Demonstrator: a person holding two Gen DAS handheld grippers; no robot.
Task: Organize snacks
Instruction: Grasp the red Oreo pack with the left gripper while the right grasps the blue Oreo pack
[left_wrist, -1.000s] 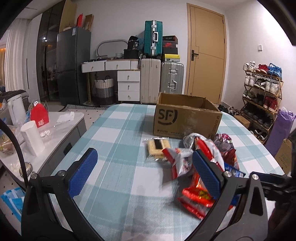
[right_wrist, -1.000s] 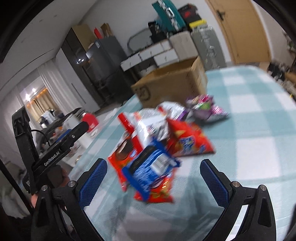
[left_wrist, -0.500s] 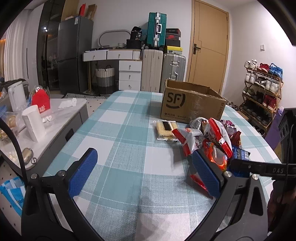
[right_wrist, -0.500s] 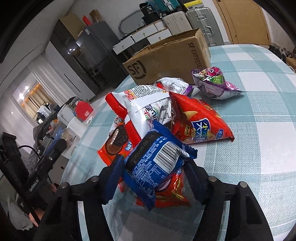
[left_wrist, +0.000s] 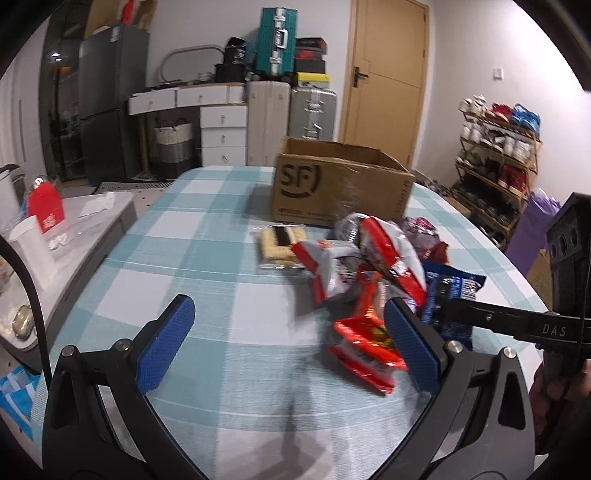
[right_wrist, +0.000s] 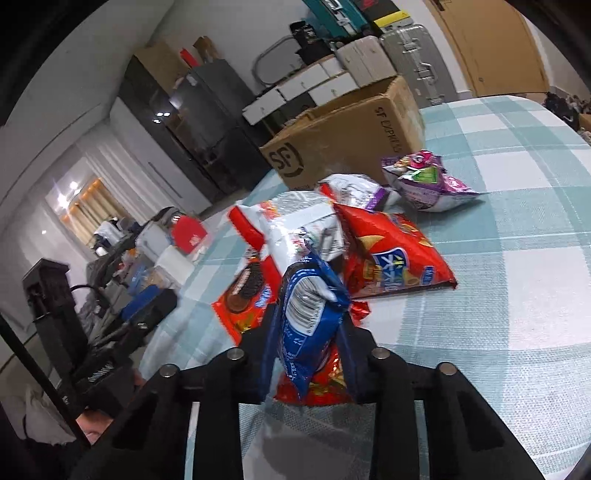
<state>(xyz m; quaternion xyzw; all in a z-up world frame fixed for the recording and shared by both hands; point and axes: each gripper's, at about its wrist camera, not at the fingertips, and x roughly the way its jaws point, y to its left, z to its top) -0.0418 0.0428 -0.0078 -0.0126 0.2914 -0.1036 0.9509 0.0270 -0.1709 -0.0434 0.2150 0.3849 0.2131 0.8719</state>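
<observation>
A pile of snack packets lies on the checked table (left_wrist: 221, 229) in front of an open cardboard box (left_wrist: 340, 184). My right gripper (right_wrist: 308, 332) has its jaws closing, and the pads squeeze a blue packet (right_wrist: 310, 295) that stands up between them. Around it lie a red chips bag (right_wrist: 391, 254), a red-and-white bag (right_wrist: 295, 225), an orange cookie packet (right_wrist: 243, 291) and a purple packet (right_wrist: 424, 181). My left gripper (left_wrist: 288, 310) hangs open over bare cloth, its right finger beside a red packet (left_wrist: 365, 339). A clear cracker pack (left_wrist: 280, 245) lies left of the pile.
A low side table (left_wrist: 92, 236) with a white cup and a red box stands left of the table. Suitcases, drawers and a door line the back wall. A shoe rack (left_wrist: 495, 158) stands at the right. A hand holds the right gripper's handle at the right edge.
The right gripper's jaws have come together from wide open onto the blue packet, which now stands pinched upright. The left gripper has dipped towards the table and stayed open.
</observation>
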